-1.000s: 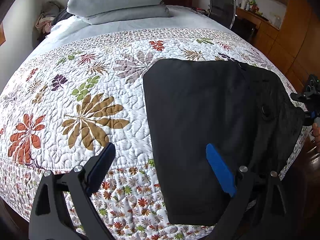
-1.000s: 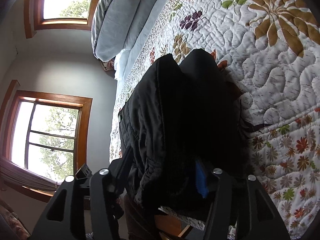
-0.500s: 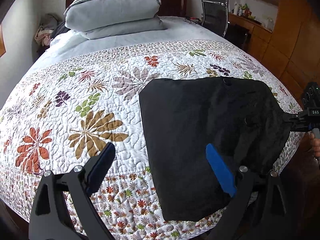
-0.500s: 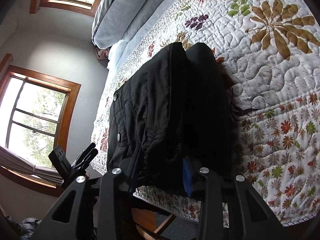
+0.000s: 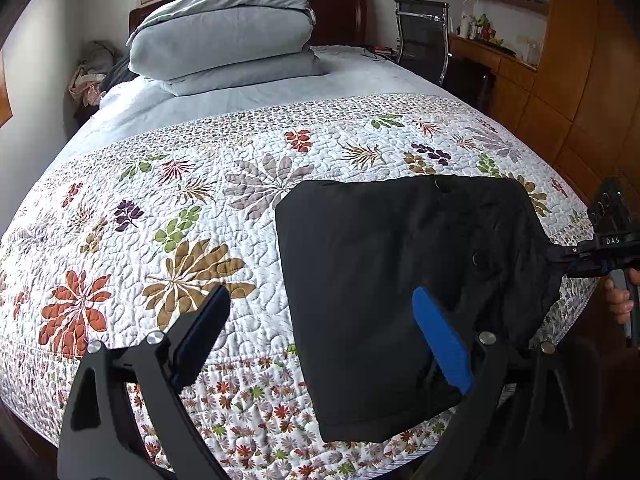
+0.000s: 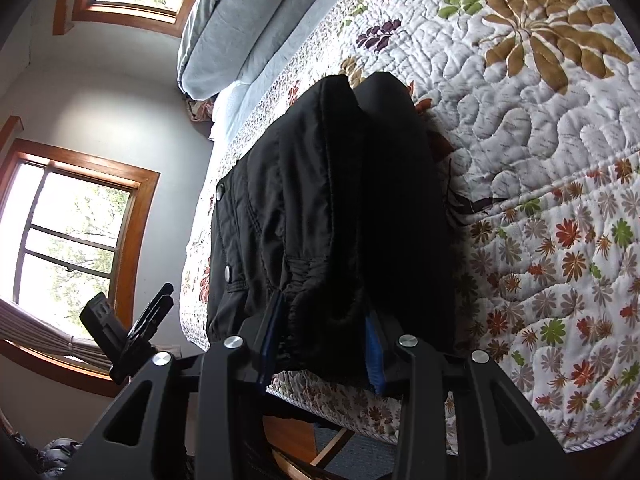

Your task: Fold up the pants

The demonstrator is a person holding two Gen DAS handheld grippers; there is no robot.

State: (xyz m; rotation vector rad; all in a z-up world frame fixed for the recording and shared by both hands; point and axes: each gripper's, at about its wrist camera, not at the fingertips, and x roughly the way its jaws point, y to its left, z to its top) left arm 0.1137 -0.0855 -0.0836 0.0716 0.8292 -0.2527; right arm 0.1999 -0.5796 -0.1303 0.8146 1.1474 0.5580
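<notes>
The black pants lie folded into a thick rectangle on the flowered quilt, near the bed's front right corner. My left gripper is open and empty, raised above the quilt at the pants' left front edge. My right gripper is shut on the gathered waistband end of the pants, at the bed's right edge. In the left wrist view the right gripper shows at the far right, pinching the cloth.
Grey folded bedding and a pillow are stacked at the head of the bed. An office chair and a wooden desk stand at the back right. Windows line the wall in the right wrist view.
The left gripper has drawn back and up from the bed, so the pants look smaller and flatter. The right gripper has kept its hold and pulled the waistband end a little towards the bed edge.
</notes>
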